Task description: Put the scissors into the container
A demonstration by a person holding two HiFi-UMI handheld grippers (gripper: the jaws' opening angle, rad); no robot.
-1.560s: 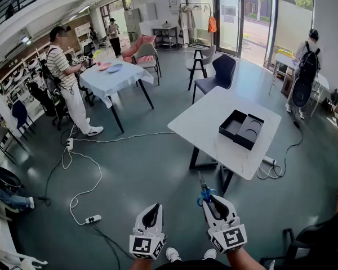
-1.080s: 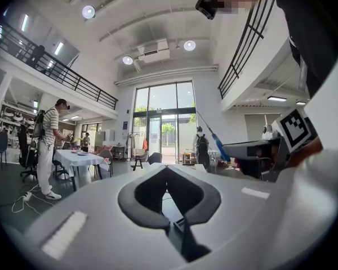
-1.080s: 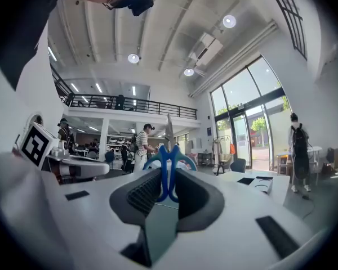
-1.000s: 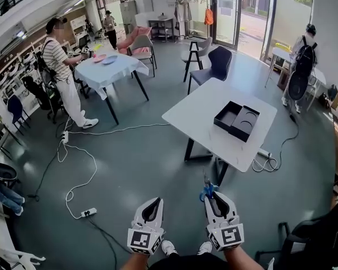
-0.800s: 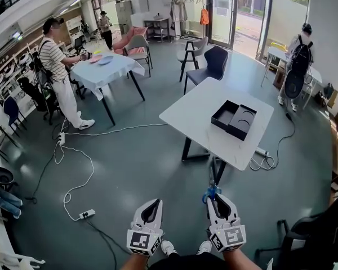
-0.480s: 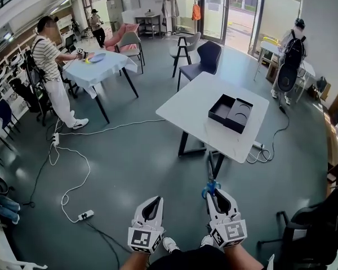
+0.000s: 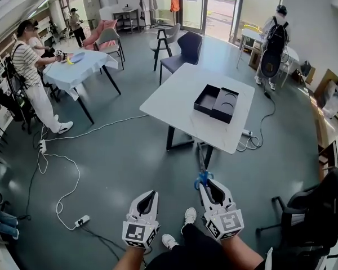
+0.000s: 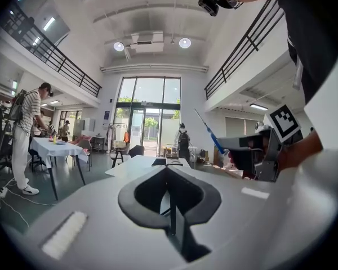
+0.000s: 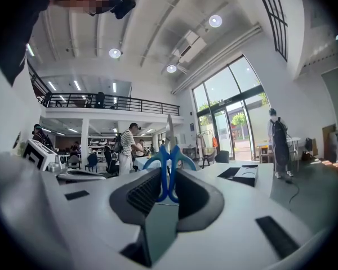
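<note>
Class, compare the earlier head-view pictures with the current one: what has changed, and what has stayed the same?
The view has shifted: the white table with the black container now sits further left and higher in the head view. Nothing was picked up or released. The right gripper still clamps the blue scissors, blades pointing ahead; the left gripper stays shut and empty.

I'm seeing open grey floor point(image 7: 129, 162) between me and the white rectangular table point(image 7: 174, 97). Its top around the black two-compartment container point(image 7: 216, 103) is lying bare, near edge free. A black office chair point(image 7: 312, 212) is crowding my right side; a white cable point(image 7: 253, 145) is trailing on the floor past the table's right edge.
</note>
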